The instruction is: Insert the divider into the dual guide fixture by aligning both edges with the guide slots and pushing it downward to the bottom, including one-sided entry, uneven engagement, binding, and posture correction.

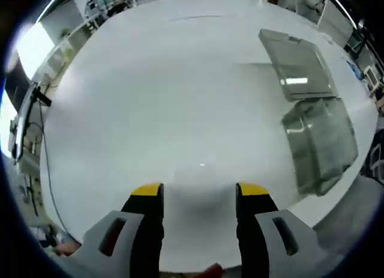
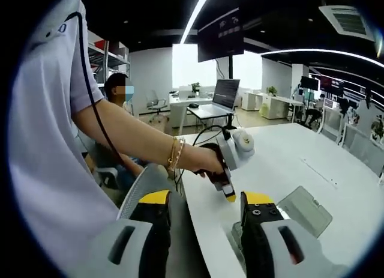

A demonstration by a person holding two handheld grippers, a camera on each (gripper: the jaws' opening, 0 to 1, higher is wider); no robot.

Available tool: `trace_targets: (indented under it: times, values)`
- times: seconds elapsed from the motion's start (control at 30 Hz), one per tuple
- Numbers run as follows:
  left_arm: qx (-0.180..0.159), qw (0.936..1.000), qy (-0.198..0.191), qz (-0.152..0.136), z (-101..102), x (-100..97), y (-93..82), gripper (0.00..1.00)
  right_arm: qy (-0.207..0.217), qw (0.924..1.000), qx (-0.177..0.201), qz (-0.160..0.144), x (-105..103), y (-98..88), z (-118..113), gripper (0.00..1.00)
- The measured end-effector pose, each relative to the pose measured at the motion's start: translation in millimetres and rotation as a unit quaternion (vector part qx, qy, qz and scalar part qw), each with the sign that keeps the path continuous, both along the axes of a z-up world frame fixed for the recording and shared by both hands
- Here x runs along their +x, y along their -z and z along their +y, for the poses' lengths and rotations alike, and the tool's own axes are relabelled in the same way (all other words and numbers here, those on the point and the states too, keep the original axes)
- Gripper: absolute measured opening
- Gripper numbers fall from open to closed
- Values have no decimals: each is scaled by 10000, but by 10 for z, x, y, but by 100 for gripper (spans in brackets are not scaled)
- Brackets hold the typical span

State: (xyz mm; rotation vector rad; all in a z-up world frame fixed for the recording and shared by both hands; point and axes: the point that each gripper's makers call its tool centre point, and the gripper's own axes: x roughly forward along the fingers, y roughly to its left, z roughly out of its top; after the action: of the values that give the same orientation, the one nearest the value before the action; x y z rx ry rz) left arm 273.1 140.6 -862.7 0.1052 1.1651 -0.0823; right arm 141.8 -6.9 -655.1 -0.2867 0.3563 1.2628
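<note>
Left gripper jaws apart, nothing between them, hovering over bare white worktop near its near edge. Toward the worktop's right side lies a flat clear divider, and just beside it, closer to the edge, the clear box-like fixture; they look touching or nearly so.

Right gripper jaws apart, empty, at the worktop edge. Beyond them a hand holds the left gripper above the worktop; divider lies to the right. A laptop sits on a far desk.
</note>
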Motion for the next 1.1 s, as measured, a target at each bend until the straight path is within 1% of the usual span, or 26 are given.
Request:
trace_targets:
  times: [0.17,0.27,0.3,0.7,0.8,0.9,1.1]
  values:
    - [32,10000,-62,65,2,-12,48,46,11,10000,-1,-36,3,-67,-32,43]
    - [68,9998,-109,135,22,-53,95,46,40,10000,-29,-32,10,-89,-46,42]
    - [-8,9998,-197,89,24,-43,86,45,56,10000,-43,-30,13,-91,-51,42]
    - [-52,9996,-264,118,34,-38,90,45,78,10000,19,9,-3,-126,-44,42]
    - [-19,9995,-309,108,49,-24,91,47,94,9999,24,26,1,-125,-48,44]
    - [-69,9992,-376,130,39,-26,93,47,103,9999,25,31,6,-127,-53,46]
    - [-99,9991,-393,108,38,-25,94,47,121,9999,-28,24,16,-120,-71,51]
